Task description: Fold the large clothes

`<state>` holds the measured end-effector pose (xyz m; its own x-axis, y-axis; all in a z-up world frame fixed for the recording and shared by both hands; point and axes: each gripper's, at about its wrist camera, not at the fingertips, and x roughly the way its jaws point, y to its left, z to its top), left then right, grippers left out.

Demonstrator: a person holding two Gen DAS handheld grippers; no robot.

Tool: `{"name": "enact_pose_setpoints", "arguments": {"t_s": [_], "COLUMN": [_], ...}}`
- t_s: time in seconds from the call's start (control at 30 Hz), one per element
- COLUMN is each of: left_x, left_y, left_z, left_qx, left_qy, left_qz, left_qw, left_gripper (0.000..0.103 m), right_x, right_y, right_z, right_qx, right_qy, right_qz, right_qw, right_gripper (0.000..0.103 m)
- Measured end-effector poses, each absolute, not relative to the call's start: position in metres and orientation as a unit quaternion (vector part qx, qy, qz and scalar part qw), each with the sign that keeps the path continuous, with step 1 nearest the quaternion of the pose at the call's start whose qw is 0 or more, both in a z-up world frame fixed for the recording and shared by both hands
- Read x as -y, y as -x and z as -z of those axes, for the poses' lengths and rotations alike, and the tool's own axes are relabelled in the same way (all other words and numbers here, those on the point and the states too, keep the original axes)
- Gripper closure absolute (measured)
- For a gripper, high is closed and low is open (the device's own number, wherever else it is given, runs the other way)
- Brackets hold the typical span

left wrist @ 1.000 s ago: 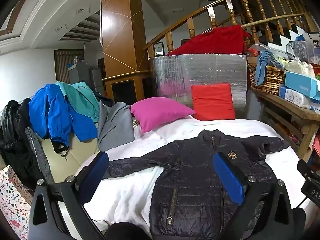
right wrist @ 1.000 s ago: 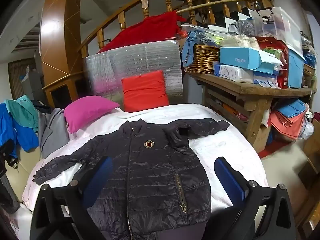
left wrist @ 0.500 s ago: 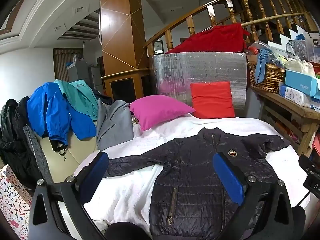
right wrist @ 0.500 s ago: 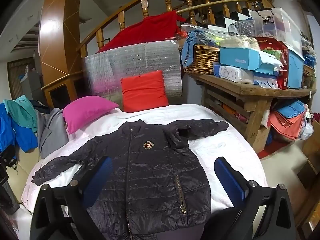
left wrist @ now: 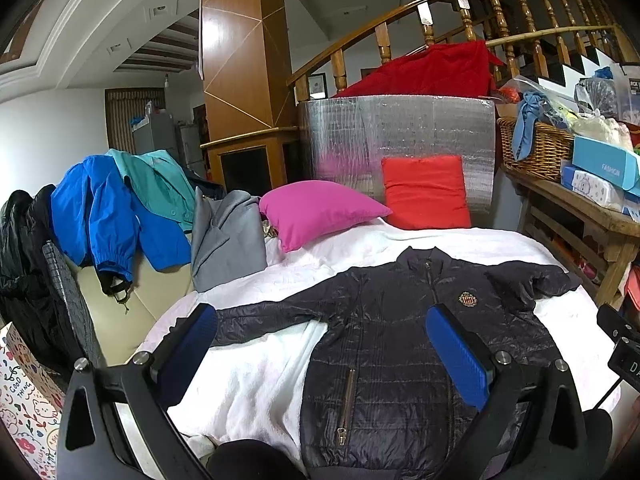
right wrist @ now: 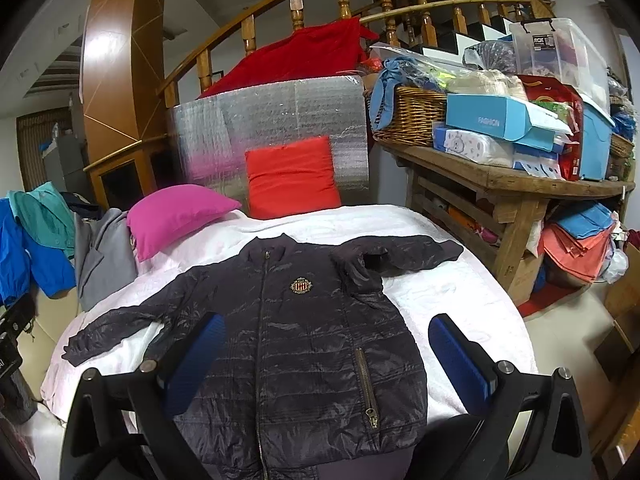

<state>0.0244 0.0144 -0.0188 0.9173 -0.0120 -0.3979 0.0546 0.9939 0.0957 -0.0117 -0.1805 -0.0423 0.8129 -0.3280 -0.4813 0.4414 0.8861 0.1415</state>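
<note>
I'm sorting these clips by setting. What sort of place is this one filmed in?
Most likely a lived-in home, a living area under a staircase. A wooden stair railing curves overhead, a black puffer jacket lies spread on a white-covered bed, and a wooden shelf is piled with household boxes.

Dim indoor light, strong fisheye bend in both views

Soft ceiling light falls from the far left, leaving glare on the wooden pillar (left wrist: 240, 64) and a sheen on the silver foil panel (right wrist: 276, 128). Black corners frame both views, the stair railing (left wrist: 460, 8) curves, and shadows are faint. Focus is sharp throughout.
</note>
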Motion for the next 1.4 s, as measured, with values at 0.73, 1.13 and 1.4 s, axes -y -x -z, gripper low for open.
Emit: {"name": "enact_pose_setpoints", "arguments": {"t_s": [0.73,1.13,1.4], "left_x": [-0.013,-0.015,-0.016], "left_y": [-0.036,-0.038,-0.041], "left_z": [0.034,0.037,0.04], "left_qx": [-0.222,-0.224,-0.228], "left_qy": [-0.056,-0.053,-0.052], "left_qz": [0.014,0.015,0.014], "left_qw": [0.973,0.973,0.972], "left_gripper": [0.0,0.0,0.0], "right_x": [0.184,0.186,0.186], "right_y": [0.0,-0.001,-0.005], "right_z": [0.05,0.051,0.054], "right_qx": [-0.242,-0.245,-0.248], "right_qy": [-0.131,-0.134,-0.135], "right_qz": [0.202,0.204,0.203], "right_qw": [0.94,0.939,0.938], "right_gripper": [0.0,0.0,0.0]}}
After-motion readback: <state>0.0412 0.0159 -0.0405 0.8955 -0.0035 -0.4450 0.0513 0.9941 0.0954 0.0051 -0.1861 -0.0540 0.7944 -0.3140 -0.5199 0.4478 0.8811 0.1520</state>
